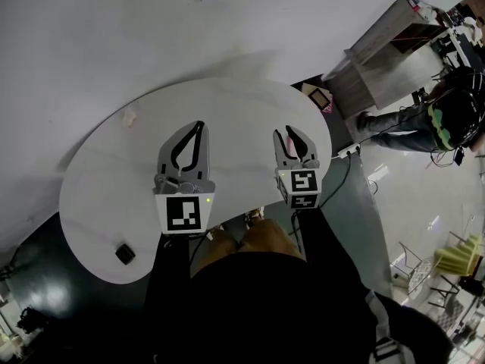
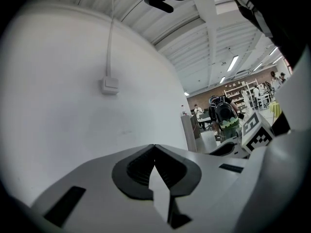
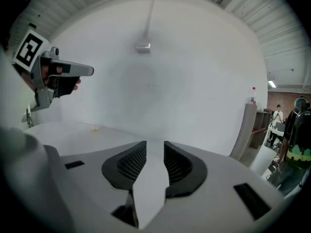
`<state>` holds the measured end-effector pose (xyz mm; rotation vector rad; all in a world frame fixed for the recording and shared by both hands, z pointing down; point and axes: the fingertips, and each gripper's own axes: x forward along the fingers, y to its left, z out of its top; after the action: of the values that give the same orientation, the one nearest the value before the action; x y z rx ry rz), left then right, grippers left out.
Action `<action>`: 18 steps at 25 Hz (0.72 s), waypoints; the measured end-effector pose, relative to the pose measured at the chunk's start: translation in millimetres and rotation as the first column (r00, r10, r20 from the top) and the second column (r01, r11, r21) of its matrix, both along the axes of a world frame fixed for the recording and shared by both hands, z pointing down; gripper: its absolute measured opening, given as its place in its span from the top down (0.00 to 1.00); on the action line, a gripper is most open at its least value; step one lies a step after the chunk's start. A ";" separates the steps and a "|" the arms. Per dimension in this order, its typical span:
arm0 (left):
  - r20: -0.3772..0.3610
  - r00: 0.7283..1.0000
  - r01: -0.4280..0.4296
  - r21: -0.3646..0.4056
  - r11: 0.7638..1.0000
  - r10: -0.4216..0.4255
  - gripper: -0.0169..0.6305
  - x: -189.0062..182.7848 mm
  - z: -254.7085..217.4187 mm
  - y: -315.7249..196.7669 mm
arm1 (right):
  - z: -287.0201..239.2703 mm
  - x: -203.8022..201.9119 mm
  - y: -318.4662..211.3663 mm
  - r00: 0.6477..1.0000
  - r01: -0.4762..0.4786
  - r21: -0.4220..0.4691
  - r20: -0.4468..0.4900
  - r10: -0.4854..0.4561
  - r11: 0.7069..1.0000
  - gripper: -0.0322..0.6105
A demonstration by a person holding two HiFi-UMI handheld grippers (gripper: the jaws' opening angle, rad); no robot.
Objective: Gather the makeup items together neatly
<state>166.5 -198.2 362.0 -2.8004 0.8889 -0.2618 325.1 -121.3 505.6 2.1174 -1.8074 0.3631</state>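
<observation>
Makeup item, small black square piece [image 1: 125,254], lies at near-left edge of white rounded table [image 1: 242,105]; small pale item [image 1: 129,117] lies far-left. Left gripper [image 2: 154,145] clenched, empty. Right gripper [image 3: 155,142] slightly parted, empty.

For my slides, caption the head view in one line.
Over a white rounded table bearing a small black square item, left gripper shut, right gripper open and empty.

head view: steeply down on table [image 1: 98,196] | gripper views: level, toward wall [image 3: 194,81]
</observation>
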 end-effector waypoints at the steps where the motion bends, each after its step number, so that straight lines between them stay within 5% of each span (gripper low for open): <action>1: 0.003 1.000 -0.001 0.000 1.000 0.001 0.95 2.4 0.7 -0.4 | 11.4 4.4 3.4 1.000 -0.012 -0.027 0.009 0.013 1.000 0.75; 10: 0.029 1.000 0.013 -0.030 0.999 -0.013 0.95 12.4 13.0 -4.9 | 103.9 34.5 35.7 0.992 -0.090 -0.259 0.064 0.111 0.962 0.72; 18: 0.051 0.998 0.038 -0.041 0.998 -0.036 0.95 9.4 21.6 -6.5 | 152.9 47.3 55.3 0.969 -0.130 -0.371 0.147 0.196 0.920 0.72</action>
<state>175.9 -204.7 383.6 -2.8042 0.9353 -0.3590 372.4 -66.1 658.4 2.0275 -1.5109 0.8855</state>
